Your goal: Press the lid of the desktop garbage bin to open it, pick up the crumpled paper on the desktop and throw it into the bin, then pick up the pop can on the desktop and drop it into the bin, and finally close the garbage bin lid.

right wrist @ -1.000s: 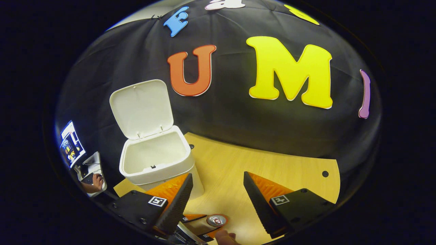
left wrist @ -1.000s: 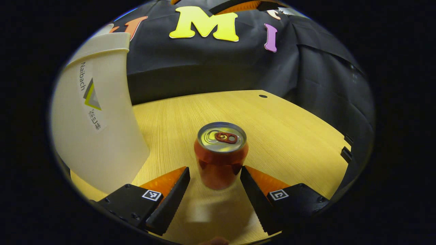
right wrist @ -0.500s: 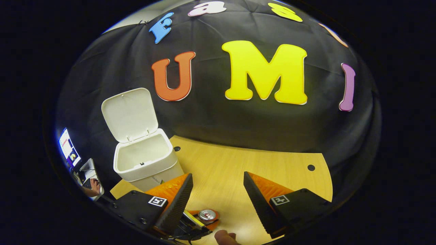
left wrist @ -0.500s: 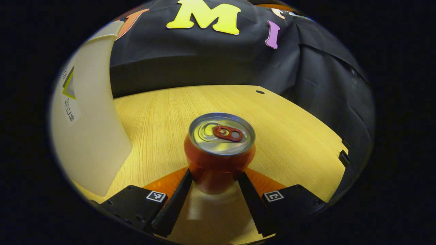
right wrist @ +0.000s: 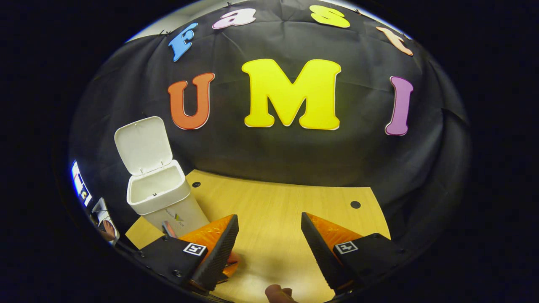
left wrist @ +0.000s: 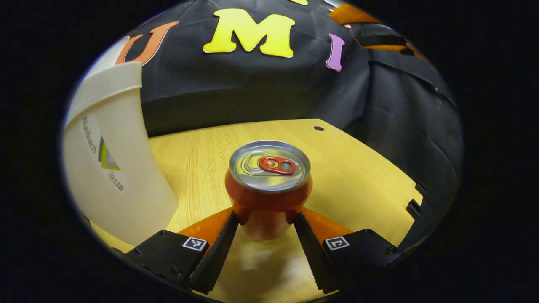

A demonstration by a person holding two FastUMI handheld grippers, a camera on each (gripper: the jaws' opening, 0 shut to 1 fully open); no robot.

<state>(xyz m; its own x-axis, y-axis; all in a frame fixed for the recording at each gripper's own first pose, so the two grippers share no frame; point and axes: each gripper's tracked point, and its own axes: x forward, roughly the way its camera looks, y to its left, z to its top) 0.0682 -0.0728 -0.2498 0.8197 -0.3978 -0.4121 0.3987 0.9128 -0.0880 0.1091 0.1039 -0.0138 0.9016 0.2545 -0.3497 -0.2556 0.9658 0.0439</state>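
Observation:
A red pop can with a silver top stands upright between the fingers of my left gripper, which is shut on its lower sides. A blurred shadow lies on the wooden table just under the can. The white garbage bin rises close by on the left in the left gripper view. In the right gripper view the bin stands at the far left with its lid swung up and open. My right gripper hangs open over the table with nothing between its fingers.
The black cloth wall closes the table's back and right side. Small round holes mark the tabletop near its far edge. At the far left edge, beyond the table, a person's hand rests by a screen. A fingertip shows at the bottom.
My left gripper moved in around the can and shut on it. The right gripper drew back and swung right, so the bin looks smaller and farther left.

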